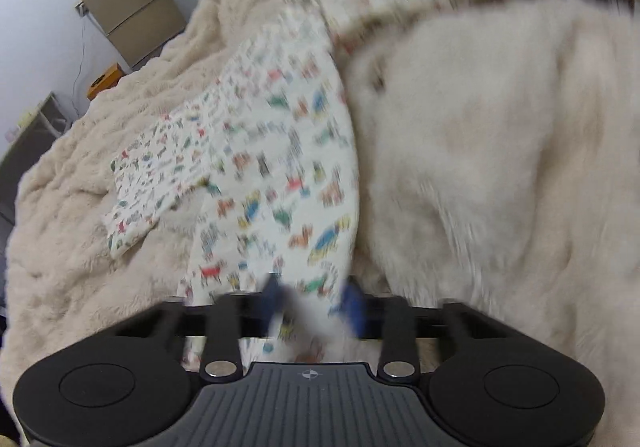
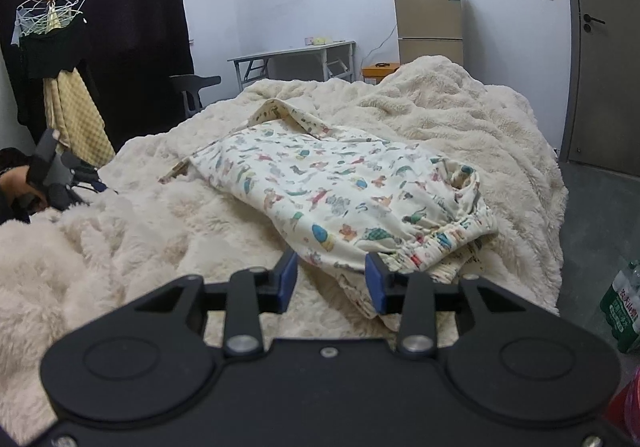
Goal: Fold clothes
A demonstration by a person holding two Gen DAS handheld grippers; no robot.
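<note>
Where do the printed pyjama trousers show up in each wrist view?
Left wrist: printed pyjama trousers run from centre down to the tool, blurred.
Right wrist: same trousers lie centre frame on the fluffy blanket, elastic waistband nearest the tool.
Shared landmark: the tan fridge, upper left in the left view, upper right in the right.

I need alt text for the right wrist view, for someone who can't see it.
The right gripper hangs open just in front of the elastic waistband of patterned pyjama trousers, which lie partly folded on a fluffy cream blanket. Behind stand a small fridge and a folding table.
</note>
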